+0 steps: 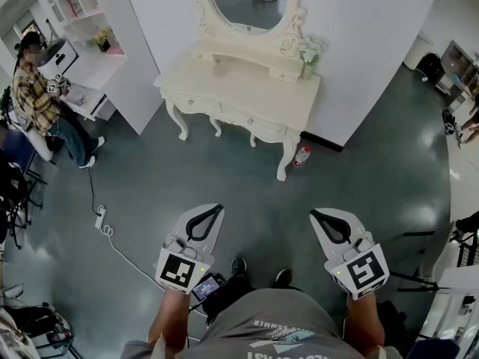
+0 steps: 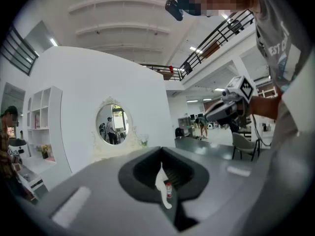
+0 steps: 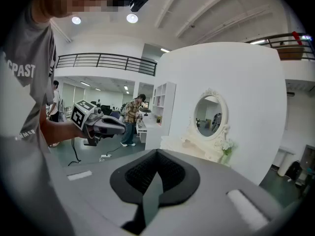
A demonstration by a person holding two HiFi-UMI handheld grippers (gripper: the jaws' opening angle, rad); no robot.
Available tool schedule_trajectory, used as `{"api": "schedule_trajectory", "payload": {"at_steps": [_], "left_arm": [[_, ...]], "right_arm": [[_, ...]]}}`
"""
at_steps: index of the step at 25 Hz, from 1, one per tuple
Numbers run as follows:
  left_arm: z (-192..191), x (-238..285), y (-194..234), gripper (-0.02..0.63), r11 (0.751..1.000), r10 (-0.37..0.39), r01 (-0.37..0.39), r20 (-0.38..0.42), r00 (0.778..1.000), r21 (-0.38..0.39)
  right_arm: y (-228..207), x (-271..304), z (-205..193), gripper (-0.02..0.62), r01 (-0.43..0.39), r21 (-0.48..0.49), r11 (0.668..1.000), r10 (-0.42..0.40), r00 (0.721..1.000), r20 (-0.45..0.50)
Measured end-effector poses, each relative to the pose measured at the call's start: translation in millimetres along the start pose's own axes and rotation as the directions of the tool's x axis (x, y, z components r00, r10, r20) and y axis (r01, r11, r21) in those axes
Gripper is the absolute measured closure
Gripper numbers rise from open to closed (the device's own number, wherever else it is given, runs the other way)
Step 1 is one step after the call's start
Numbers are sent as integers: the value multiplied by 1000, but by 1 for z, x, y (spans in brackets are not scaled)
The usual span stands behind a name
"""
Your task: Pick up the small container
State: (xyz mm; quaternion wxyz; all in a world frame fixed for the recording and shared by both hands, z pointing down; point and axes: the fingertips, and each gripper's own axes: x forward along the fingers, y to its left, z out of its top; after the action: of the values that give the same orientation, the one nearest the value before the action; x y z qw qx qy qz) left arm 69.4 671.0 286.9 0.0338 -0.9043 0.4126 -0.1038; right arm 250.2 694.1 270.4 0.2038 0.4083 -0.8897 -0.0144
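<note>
A small white bottle with a red cap (image 1: 301, 155) stands on the grey floor beside the front right leg of a cream dressing table (image 1: 247, 103). In the left gripper view the bottle (image 2: 169, 190) shows through the slit between the jaws. My left gripper (image 1: 219, 208) is held low at the left, far short of the table, shut and empty. My right gripper (image 1: 314, 214) hangs level with it at the right, its jaws together with nothing between them. Each gripper view catches the other gripper, the right gripper (image 2: 231, 104) and the left gripper (image 3: 98, 122).
The table carries an oval mirror (image 1: 251, 2), a flower vase (image 1: 308, 54) and a small pale item (image 1: 218, 69). A person (image 1: 37, 88) sits by white shelves at the left. A power strip with its cable (image 1: 99, 219) lies on the floor. My shoes (image 1: 239, 266) are below.
</note>
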Motion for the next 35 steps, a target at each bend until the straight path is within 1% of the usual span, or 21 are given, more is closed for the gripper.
{"api": "schedule_trajectory", "payload": {"at_steps": [6, 12, 20, 26, 31, 35], "left_arm": [[-7, -5, 13, 603, 1000, -7, 7, 2, 1000, -9], [-15, -4, 28, 603, 999, -37, 37, 8, 999, -9], [-18, -1, 54, 603, 996, -88, 88, 38, 995, -3], [-23, -4, 76, 603, 993, -118, 119, 50, 992, -4], [-26, 6, 84, 603, 990, -136, 137, 57, 989, -15], [-32, 16, 93, 603, 991, -130, 130, 48, 990, -7]], "right_arm": [[10, 13, 5, 597, 12, 25, 1000, -12, 1000, 4], [18, 27, 7, 597, 29, 18, 999, -29, 999, -16], [26, 49, 19, 595, 79, 61, 995, -78, 997, -14], [32, 68, 37, 595, 106, 106, 989, -108, 994, 11], [24, 77, 40, 594, 115, 119, 986, -116, 993, -2], [13, 93, 40, 594, 108, 118, 987, -108, 994, -5]]}}
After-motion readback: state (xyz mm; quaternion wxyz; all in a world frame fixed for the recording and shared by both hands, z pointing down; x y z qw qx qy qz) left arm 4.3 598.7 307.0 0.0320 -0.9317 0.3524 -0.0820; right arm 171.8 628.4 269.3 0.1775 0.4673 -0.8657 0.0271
